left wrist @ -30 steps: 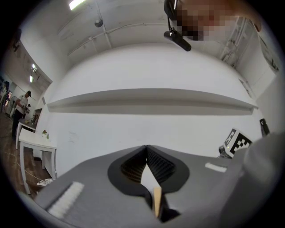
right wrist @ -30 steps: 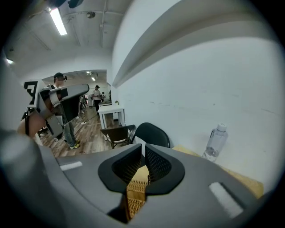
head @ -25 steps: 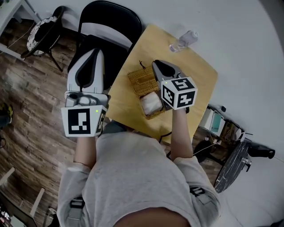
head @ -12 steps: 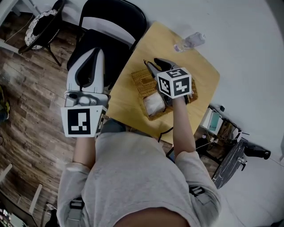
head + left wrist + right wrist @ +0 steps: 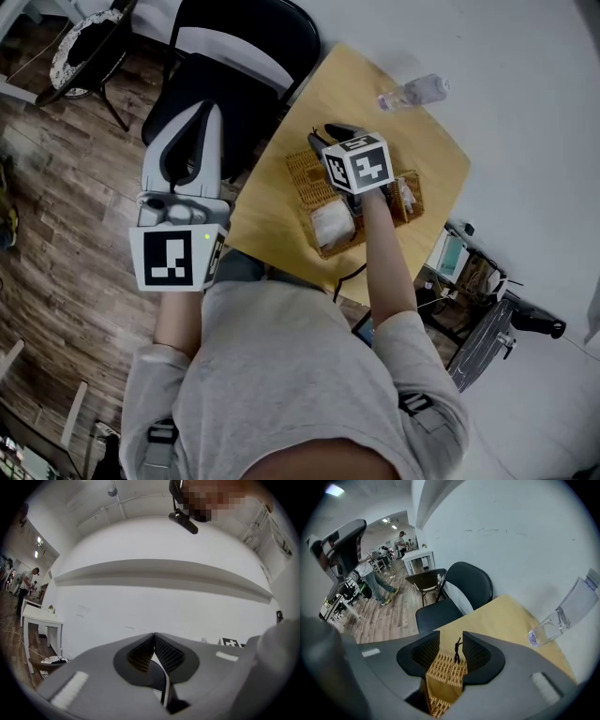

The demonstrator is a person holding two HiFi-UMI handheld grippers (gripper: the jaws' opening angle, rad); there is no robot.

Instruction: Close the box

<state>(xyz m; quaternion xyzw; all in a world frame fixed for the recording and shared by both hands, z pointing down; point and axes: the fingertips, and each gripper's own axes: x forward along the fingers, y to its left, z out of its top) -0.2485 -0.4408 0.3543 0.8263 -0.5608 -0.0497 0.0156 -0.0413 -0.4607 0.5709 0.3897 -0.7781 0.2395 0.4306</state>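
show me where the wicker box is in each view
Head view: wicker box mid-frame on the wooden table, partly behind the right gripper.
Left gripper view: not in it.
Right gripper view: bottom centre, between jaws that have just been opening.
Shared landmark: black chair, in head and right gripper views.

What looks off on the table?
Nothing stands out: the wicker box sits open on the wooden table, its lid folded back, and the water bottle appears upright at the far corner, nothing spilled.
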